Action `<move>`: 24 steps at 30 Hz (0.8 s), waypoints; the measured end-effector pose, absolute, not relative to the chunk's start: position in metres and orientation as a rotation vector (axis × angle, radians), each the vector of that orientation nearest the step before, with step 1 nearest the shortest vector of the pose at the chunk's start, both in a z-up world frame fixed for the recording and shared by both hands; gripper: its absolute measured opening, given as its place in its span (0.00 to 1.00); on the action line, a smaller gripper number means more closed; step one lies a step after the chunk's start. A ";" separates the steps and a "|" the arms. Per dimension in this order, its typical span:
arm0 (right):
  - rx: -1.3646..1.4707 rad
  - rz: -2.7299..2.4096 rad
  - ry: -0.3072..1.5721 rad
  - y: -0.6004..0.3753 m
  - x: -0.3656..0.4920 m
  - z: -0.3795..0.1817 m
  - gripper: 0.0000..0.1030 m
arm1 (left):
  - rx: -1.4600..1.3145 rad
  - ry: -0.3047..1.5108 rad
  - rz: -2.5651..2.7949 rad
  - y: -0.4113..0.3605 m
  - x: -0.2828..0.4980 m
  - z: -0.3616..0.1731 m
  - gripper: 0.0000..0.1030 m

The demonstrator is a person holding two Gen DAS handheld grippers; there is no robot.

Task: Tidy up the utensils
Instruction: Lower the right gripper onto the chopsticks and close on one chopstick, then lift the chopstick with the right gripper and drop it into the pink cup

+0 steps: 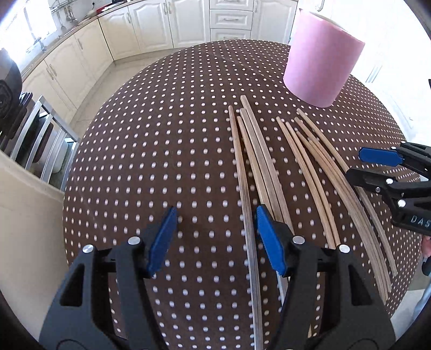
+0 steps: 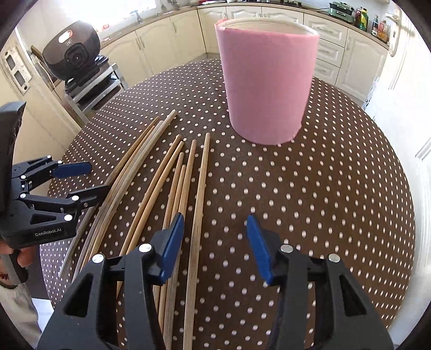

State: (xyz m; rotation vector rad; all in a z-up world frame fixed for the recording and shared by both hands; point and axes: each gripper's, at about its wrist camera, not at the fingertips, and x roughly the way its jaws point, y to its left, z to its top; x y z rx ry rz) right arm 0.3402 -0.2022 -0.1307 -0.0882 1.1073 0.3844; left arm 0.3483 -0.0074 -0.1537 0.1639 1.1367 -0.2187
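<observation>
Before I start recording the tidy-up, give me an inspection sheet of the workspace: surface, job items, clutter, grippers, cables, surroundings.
Surface: round table under a brown cloth with white dots.
Job's things: wooden chopsticks lying loose in two rough bunches, none in the pink cylindrical holder, which stands upright beyond them.
Clutter: nothing seen.
Grippers: left gripper open, low over the leftmost sticks, holding nothing; right gripper open, one chopstick lying between its fingers, not gripped.
Cables: nothing seen.
Surroundings: cream kitchen cabinets, a dark appliance on a metal rack, bottles on the far counter.
</observation>
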 end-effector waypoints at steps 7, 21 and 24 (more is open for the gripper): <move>-0.171 0.353 1.126 -0.187 0.359 -0.130 0.21 | 0.160 1.181 -0.228 -0.017 0.395 -0.154 0.40; -0.079 0.415 1.063 -0.202 0.345 -0.099 0.05 | 0.078 1.083 -0.258 -0.011 0.375 -0.114 0.06; -0.066 0.430 1.003 -0.206 0.335 -0.073 0.05 | 0.057 1.015 -0.272 -0.007 0.363 -0.081 0.06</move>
